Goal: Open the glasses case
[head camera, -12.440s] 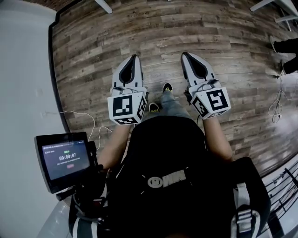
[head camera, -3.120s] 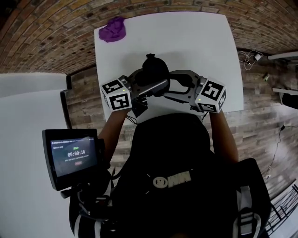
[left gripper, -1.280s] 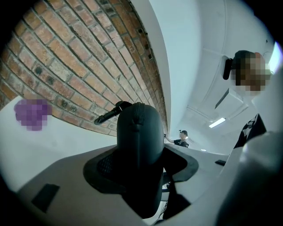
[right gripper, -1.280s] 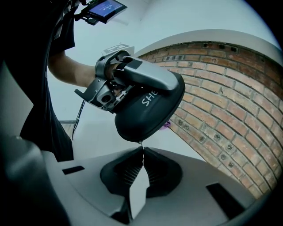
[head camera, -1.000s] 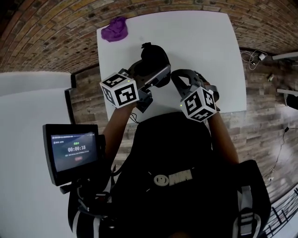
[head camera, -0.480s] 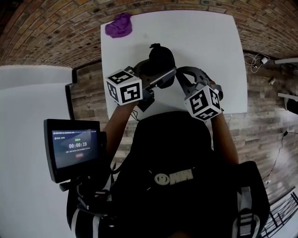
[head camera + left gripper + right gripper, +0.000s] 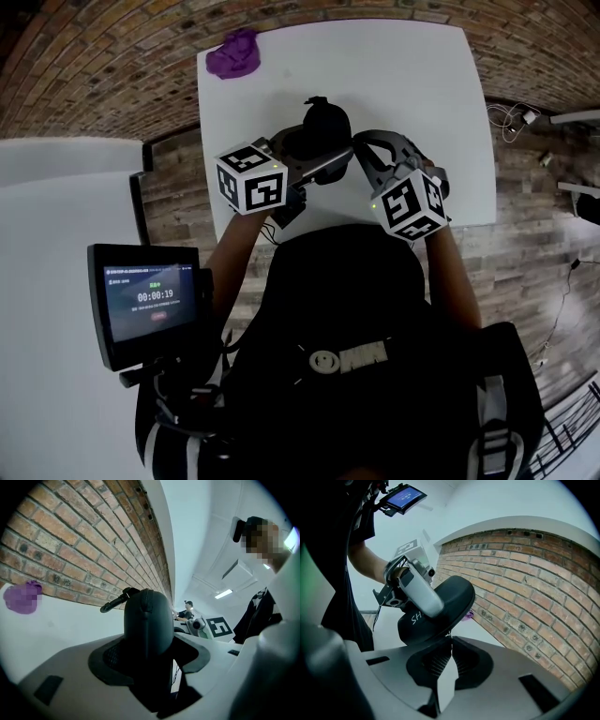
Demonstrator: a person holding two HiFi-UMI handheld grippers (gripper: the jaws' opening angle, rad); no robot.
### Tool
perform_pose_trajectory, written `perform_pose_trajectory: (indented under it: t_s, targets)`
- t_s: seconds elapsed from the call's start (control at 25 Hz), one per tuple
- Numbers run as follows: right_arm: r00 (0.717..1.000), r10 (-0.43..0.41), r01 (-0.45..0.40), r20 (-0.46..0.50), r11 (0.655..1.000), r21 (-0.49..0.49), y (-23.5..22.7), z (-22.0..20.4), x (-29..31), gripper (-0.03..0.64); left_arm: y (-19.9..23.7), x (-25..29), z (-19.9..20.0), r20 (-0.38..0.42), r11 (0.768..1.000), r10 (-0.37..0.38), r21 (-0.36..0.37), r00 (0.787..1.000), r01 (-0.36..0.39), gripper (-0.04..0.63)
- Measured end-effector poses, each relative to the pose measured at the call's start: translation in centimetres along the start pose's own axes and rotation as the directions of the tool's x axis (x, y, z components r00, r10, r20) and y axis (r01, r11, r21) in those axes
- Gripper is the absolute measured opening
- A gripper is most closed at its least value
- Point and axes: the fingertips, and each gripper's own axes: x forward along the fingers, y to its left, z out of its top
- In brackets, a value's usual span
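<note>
The black zip-up glasses case (image 7: 323,127) is held over the white table (image 7: 394,75), standing on end with a strap loop at its top (image 7: 115,603). My left gripper (image 7: 314,150) is shut on it, its jaws spread wide across the case's (image 7: 147,620) flat sides. My right gripper (image 7: 354,148) comes in from the right and is shut. Its tips (image 7: 450,637) meet right at the case's (image 7: 440,602) seam, pinching a small silvery zipper pull (image 7: 449,633). The case is still zipped closed.
A crumpled purple cloth (image 7: 232,53) lies at the table's far left corner. A brick surface borders the table's far side (image 7: 525,588). A small screen (image 7: 145,300) hangs at the person's left, and wood flooring shows to the right.
The left gripper has shifted slightly with the case, bringing it closer to the right gripper. The right gripper has stayed in place and both grips are unchanged.
</note>
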Motion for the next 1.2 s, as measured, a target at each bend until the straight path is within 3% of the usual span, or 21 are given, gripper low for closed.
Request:
perform_pose_trajectory:
  t_s: [0.32, 0.48, 0.64, 0.72, 0.84, 0.88, 0.96, 1.08, 1.2]
  targets:
    - [1.0, -0.017, 0.016, 0.022, 1.0, 0.026, -1.4, 0.5, -1.2, 0.011, -0.8, 0.8, -3.2, -0.149, 0.997, -0.02, 0.074, 0.989, 0.031, 0.283]
    - [1.0, 0.008, -0.009, 0.024, 1.0, 0.025, -1.4, 0.5, -1.5, 0.011, -1.1, 0.8, -3.8, -0.171, 0.995, -0.027, 0.091, 0.985, 0.043, 0.284]
    - [0.987, 0.092, -0.112, 0.13, 0.981, 0.159, -1.8, 0.8, -2.5, 0.036, -1.2, 0.7, -3.8, -0.187, 0.991, -0.034, 0.121, 0.982, 0.058, 0.284]
    - [0.945, 0.181, -0.25, 0.273, 0.937, 0.245, -1.8, 2.2, -3.8, 0.116, -1.4, 0.5, -3.9, -0.197, 0.988, -0.049, 0.133, 0.979, 0.077, 0.284]
    - [0.828, 0.283, -0.467, 0.485, 0.826, 0.316, -1.4, 4.8, -5.4, 0.214, -2.4, 0.5, -3.9, -0.203, 0.982, -0.091, 0.143, 0.975, 0.122, 0.284]
    - [0.807, 0.29, -0.497, 0.515, 0.804, 0.326, -1.4, 5.2, -5.4, 0.245, -2.9, 0.7, -3.9, -0.205, 0.979, -0.107, 0.148, 0.973, 0.139, 0.284]
    - [0.792, 0.302, -0.525, 0.53, 0.78, 0.341, -1.2, 5.3, -5.0, 0.284, -3.7, 1.1, -3.8, -0.21, 0.972, -0.133, 0.163, 0.969, 0.168, 0.284]
    - [0.758, 0.362, -0.591, 0.543, 0.733, 0.337, -0.1, 5.4, -4.8, 0.291, -4.5, 1.3, -3.8, -0.223, 0.964, -0.163, 0.172, 0.961, 0.203, 0.284]
    - [0.745, 0.402, -0.619, 0.533, 0.715, 0.325, 1.1, 5.4, -4.5, 0.29, -4.9, 1.5, -3.9, -0.233, 0.959, -0.179, 0.174, 0.956, 0.222, 0.284]
